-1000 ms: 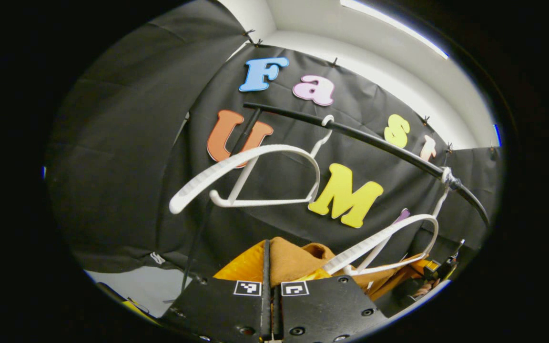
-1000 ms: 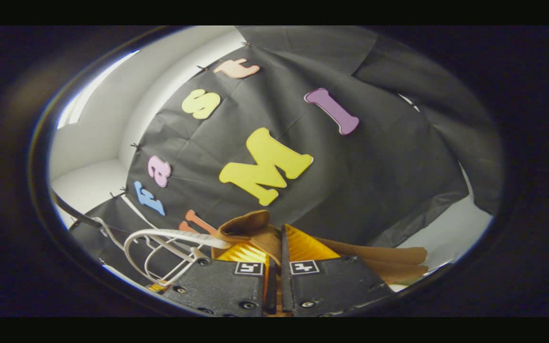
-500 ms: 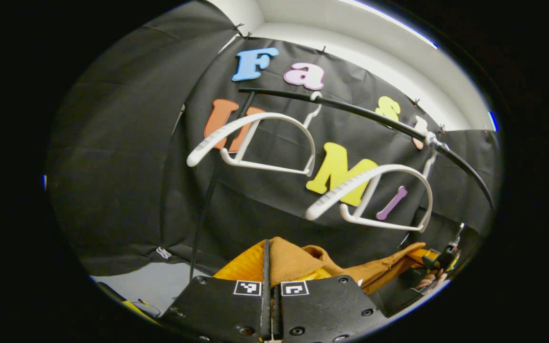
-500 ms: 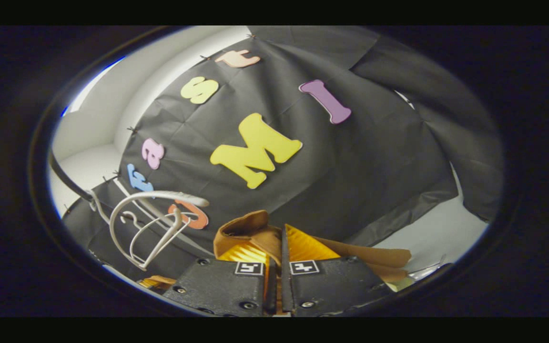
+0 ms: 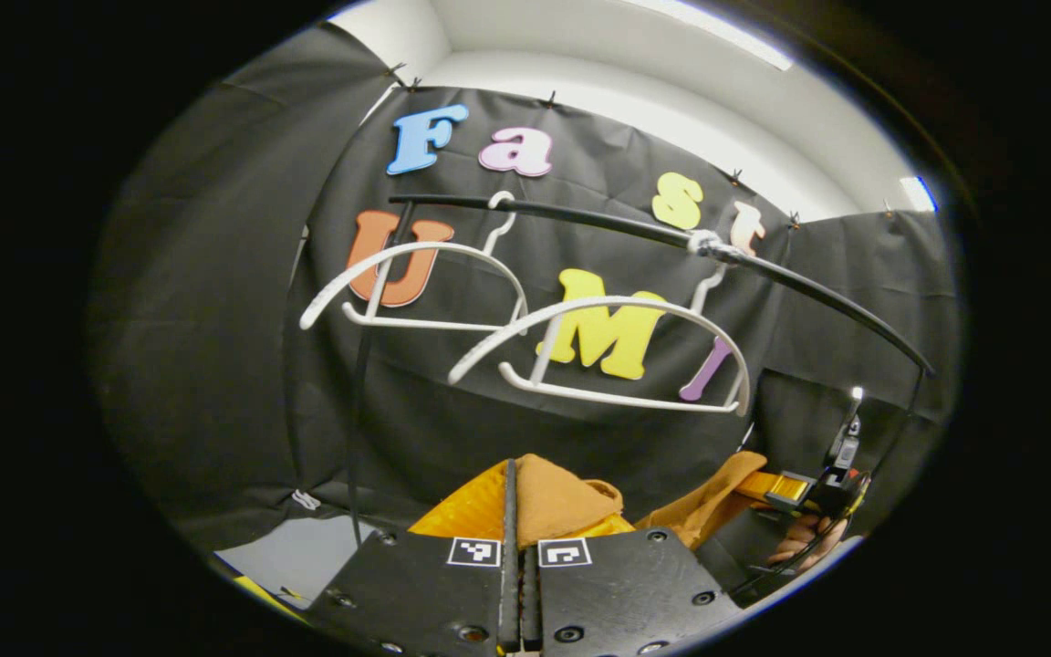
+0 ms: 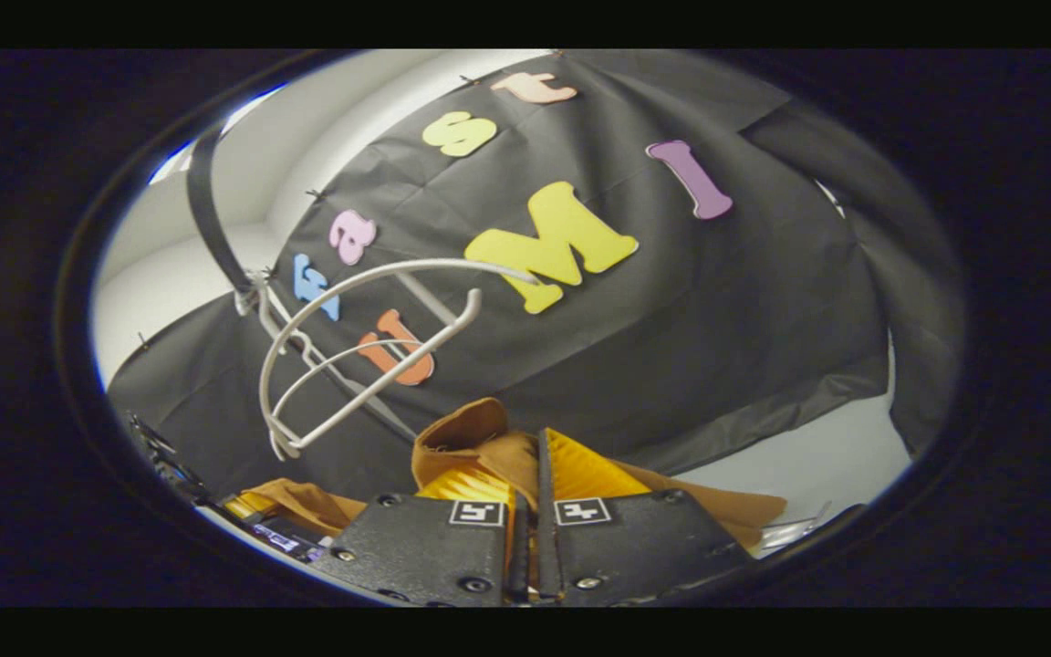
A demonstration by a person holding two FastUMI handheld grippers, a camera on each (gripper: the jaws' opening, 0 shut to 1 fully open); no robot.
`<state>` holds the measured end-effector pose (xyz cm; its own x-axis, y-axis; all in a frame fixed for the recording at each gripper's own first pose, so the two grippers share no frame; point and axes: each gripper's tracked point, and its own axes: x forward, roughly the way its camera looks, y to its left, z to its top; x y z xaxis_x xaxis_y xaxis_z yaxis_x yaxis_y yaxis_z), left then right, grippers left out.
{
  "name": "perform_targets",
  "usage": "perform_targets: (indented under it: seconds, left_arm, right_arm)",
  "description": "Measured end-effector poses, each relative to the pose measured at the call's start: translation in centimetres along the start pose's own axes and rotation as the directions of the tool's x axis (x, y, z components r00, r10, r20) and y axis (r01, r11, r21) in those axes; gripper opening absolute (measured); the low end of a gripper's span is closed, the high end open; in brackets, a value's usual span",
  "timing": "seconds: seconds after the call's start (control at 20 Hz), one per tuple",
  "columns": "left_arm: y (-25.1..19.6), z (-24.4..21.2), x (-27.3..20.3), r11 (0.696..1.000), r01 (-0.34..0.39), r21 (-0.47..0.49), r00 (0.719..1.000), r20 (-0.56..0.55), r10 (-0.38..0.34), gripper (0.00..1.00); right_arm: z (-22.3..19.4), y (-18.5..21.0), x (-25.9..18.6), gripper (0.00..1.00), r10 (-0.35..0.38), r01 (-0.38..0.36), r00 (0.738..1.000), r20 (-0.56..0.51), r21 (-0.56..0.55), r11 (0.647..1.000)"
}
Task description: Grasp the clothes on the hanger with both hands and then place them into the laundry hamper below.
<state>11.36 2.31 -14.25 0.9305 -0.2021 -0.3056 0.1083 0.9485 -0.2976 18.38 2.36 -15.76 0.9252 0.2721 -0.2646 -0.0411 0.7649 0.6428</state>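
A brown garment [image 5: 562, 497] bunches between the fingers of my left gripper [image 5: 515, 511], which is shut on it. The cloth runs right to the other gripper [image 5: 808, 497], held by a hand [image 5: 795, 543]. In the right gripper view my right gripper [image 6: 530, 484] is shut on the same brown garment [image 6: 466, 438], which spreads out to the right and left below. Two bare white hangers [image 5: 598, 351] [image 5: 416, 287] hang from a black rail [image 5: 635, 233] above the garment. The near hanger [image 6: 361, 347] is left of my right gripper.
The rail's black upright [image 5: 361, 383] stands at the left in the left gripper view. White floor [image 6: 799, 465] lies beyond the cloth wall's lower edge. My left gripper's body [image 6: 279, 534] sits at the lower left in the right gripper view.
Both grippers have moved down and back from the rail with the garment. The near hanger, earlier tangled in the cloth, now hangs free above it. Both views have turned toward the wall's middle.
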Motion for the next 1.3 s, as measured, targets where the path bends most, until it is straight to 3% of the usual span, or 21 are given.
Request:
perform_targets:
  seconds: [0.4,0.5,0.6,0.75,0.9,0.95,1.0,1.3]
  left_arm:
    - [-7.6,-0.3,-1.6,0.988,0.139,0.060,0.990,-0.025,-0.138,0.01]
    - [-9.2,-0.4,-1.8,0.982,0.171,0.077,0.985,-0.029,-0.169,0.01]
    - [-10.3,-0.5,-2.0,0.977,0.191,0.091,0.982,-0.033,-0.188,0.01]
    - [-9.8,-2.3,-1.1,0.978,0.179,0.108,0.982,-0.071,-0.172,0.01]
    - [-8.8,-6.1,-0.1,0.977,0.181,0.115,0.976,-0.140,-0.165,0.01]
    - [-8.4,-7.4,0.3,0.976,0.180,0.120,0.973,-0.167,-0.159,0.01]
    - [-7.8,-8.6,0.8,0.976,0.175,0.127,0.969,-0.197,-0.148,0.01]
    - [-4.4,-15.7,2.8,0.983,0.152,0.108,0.932,-0.347,-0.106,0.01]
  right_arm:
    - [-3.5,8.7,-2.9,0.05,0.209,-0.216,0.969,-0.135,-0.044,0.975]
    - [-3.8,10.4,-3.5,0.10,0.240,-0.253,0.957,-0.160,-0.062,0.966]
    - [-4.8,11.0,-4.1,0.06,0.255,-0.275,0.948,-0.189,-0.088,0.957]
    - [-6.5,9.1,-3.4,0.05,0.224,-0.255,0.946,-0.233,-0.112,0.961]
    - [-9.2,5.5,-1.7,0.07,0.128,-0.171,0.947,-0.295,-0.127,0.977]
    - [-10.3,4.3,-1.3,0.04,0.100,-0.150,0.943,-0.317,-0.137,0.979]
    - [-11.3,3.1,-0.6,0.07,0.063,-0.120,0.938,-0.342,-0.148,0.982]
    - [-17.8,-3.6,1.6,0.07,-0.134,0.039,0.877,-0.461,-0.210,0.977]
